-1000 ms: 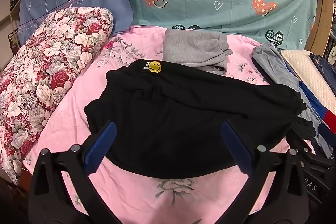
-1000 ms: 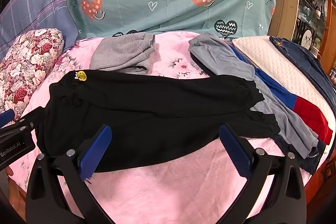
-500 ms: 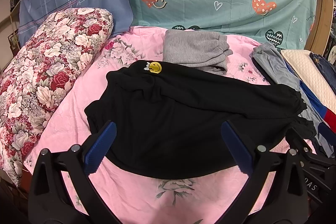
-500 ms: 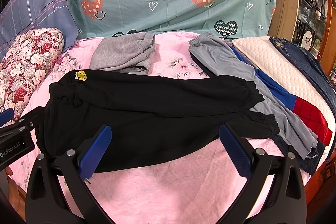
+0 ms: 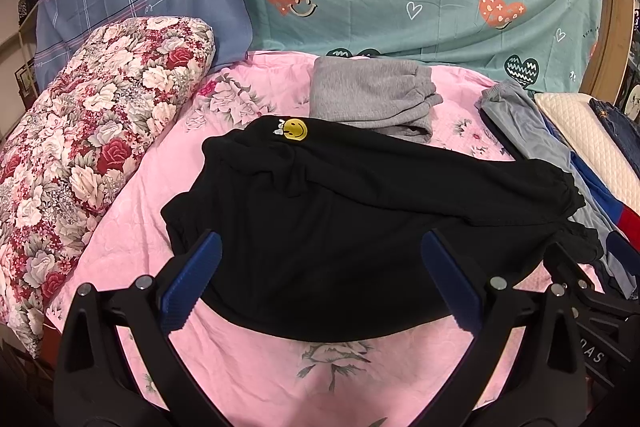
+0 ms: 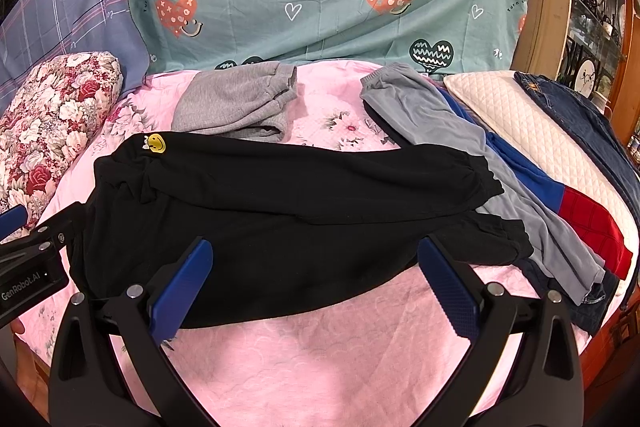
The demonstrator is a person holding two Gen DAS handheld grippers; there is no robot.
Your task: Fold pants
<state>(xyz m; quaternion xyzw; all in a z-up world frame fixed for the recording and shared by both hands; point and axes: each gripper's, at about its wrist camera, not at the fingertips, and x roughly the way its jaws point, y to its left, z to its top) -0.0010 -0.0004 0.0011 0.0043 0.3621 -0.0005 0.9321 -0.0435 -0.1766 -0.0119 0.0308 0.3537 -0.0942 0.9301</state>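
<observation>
Nothing moved; both grippers (image 5: 320, 279) (image 6: 316, 283) wide, empty.

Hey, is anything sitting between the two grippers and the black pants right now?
Nothing visible. The black pants lie directly ahead of the left gripper and right gripper, both with jaws open. The folded grey pants lie beyond them.

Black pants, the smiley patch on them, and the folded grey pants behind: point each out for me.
Black pants (image 6: 280, 227): right wrist view, middle of the seat and legs.
Smiley patch (image 6: 156, 143): right wrist view, centre of the yellow face.
Folded grey pants (image 5: 368, 95): left wrist view, top layer.
</observation>
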